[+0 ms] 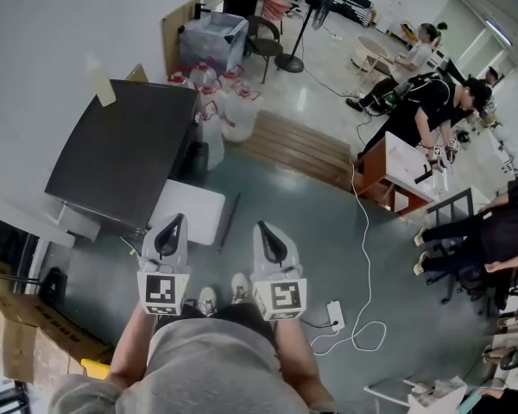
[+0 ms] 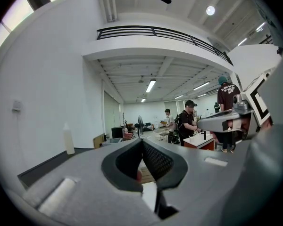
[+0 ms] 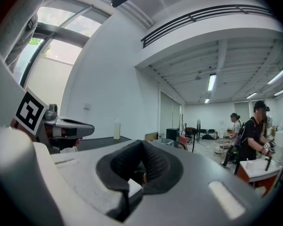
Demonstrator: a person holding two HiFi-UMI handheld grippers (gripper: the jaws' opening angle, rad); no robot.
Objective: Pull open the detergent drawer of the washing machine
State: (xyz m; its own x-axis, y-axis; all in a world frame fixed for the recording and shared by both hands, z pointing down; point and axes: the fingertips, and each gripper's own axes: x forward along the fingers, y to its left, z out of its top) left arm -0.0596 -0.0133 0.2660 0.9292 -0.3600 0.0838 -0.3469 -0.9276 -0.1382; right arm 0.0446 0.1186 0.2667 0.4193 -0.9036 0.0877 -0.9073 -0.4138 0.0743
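Observation:
A boxy unit with a dark flat top (image 1: 125, 149) stands against the white wall at the left, and a white bottle (image 1: 102, 84) rests on it. Its front face is hidden from the head view, so no detergent drawer shows. In front of it sits a low white block (image 1: 190, 210). My left gripper (image 1: 174, 219) and right gripper (image 1: 261, 226) are held side by side, level, above the grey floor and short of the unit. Both are shut with nothing between the jaws. In the gripper views the left gripper (image 2: 141, 141) and the right gripper (image 3: 141, 143) have their black pads meeting at the tip.
Several clear water jugs (image 1: 227, 103) stand beyond the unit, with a floor fan (image 1: 318, 7) and a chair (image 1: 263, 37) further back. People work at a wooden desk (image 1: 397, 175) to the right. A power strip (image 1: 335, 315) with a white cable lies by my feet. A cardboard box (image 1: 26, 326) is at the left.

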